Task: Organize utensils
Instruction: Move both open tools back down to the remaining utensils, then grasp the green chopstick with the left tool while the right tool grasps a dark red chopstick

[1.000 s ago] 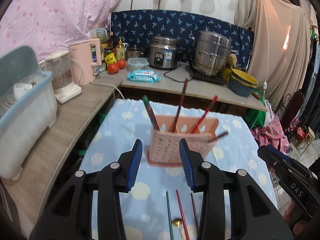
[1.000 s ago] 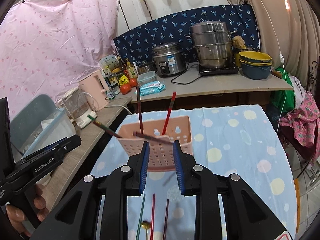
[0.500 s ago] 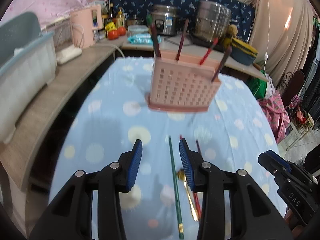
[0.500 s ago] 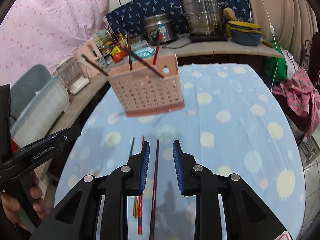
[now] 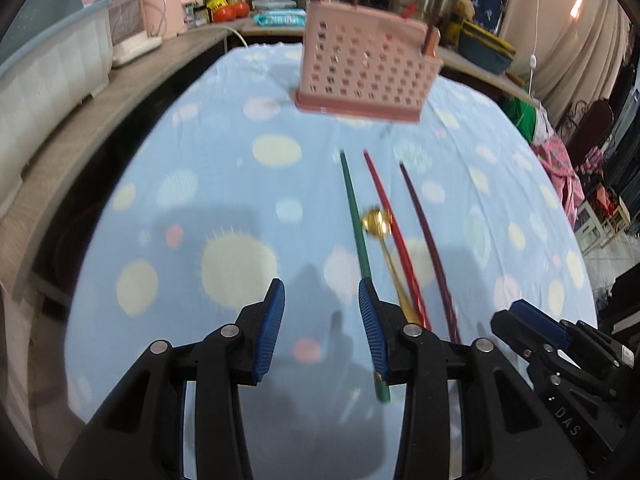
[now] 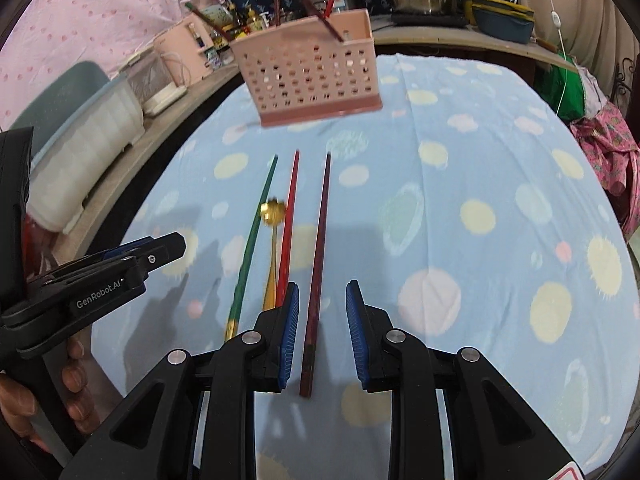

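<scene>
Down near the desk (image 6: 460, 160), both claws were spread wide and gripped nothing. The right claw (image 6: 322, 334) hung low with its blue pads on either side of the near end of the dark maroon chopstick (image 6: 318, 276), which lay flat on the dotted blue cloth; a clear gap showed between the stick and each pad, so it was straddled rather than clamped. Just beside the left pad ran the red chopstick (image 6: 289, 228), then the gold spoon (image 6: 273, 248) with its bowl pointing away, then the green chopstick (image 6: 252, 244), all lying roughly parallel and pointing toward the pink utensil basket (image 6: 310, 68). That basket stood upright farther back on the cloth with several chopsticks leaning out of its top. The left claw (image 5: 322, 328) was likewise released, its pads well apart over bare cloth; its right pad sat just above the green chopstick (image 5: 354, 220), though whether it touched the stick could not be told. From that view the gold spoon (image 5: 378, 228), red chopstick (image 5: 386, 216) and maroon chopstick (image 5: 424, 232) lay to the right of it, with the basket (image 5: 366, 68) beyond.
</scene>
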